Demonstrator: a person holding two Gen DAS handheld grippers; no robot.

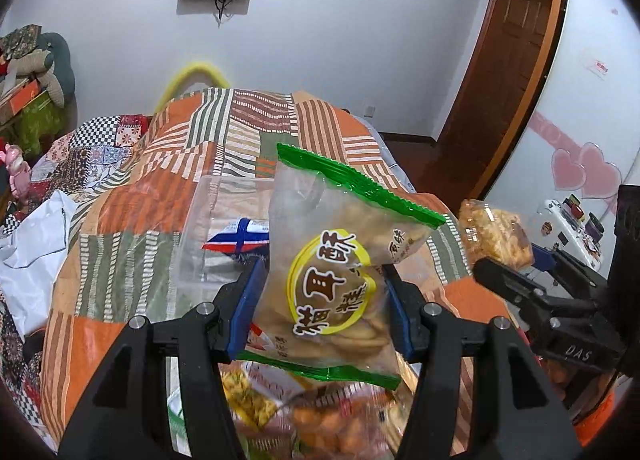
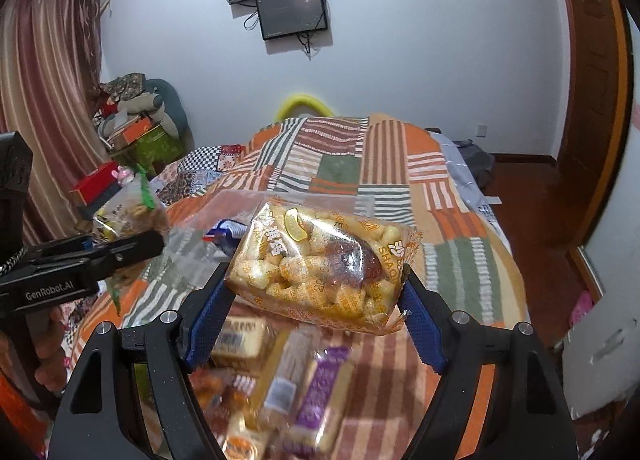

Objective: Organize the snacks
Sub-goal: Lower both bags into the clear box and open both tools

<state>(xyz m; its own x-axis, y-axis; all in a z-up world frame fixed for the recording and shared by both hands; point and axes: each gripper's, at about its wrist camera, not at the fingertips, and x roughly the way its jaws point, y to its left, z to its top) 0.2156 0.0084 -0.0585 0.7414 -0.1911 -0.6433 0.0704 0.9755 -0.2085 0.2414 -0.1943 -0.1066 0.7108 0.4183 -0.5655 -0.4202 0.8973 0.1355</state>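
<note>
Nearest the cameras, a loose heap of wrapped snacks (image 2: 280,388) is seen lying on the patchwork quilt (image 1: 160,188), blurred in both views; these are judged to be still unsorted, and they make up most of the work left. Just above the heap, the left gripper (image 1: 320,304) is closed on a green-edged clear packet of biscuits (image 1: 340,280), held upright and clear of the bed. Beside it, the right gripper (image 2: 316,296) is clamped across a yellow packet of puffed sticks (image 2: 320,264), gripped at its two ends and likewise lifted. Beyond both packets, a clear plastic box (image 1: 216,236) is seen standing on the quilt, and one blue, white and red packet (image 1: 240,238) is lying inside it; no other contents can be made out. The sorting is therefore judged to be at an early stage: one item placed, two in transit towards the box, many remaining.
</note>
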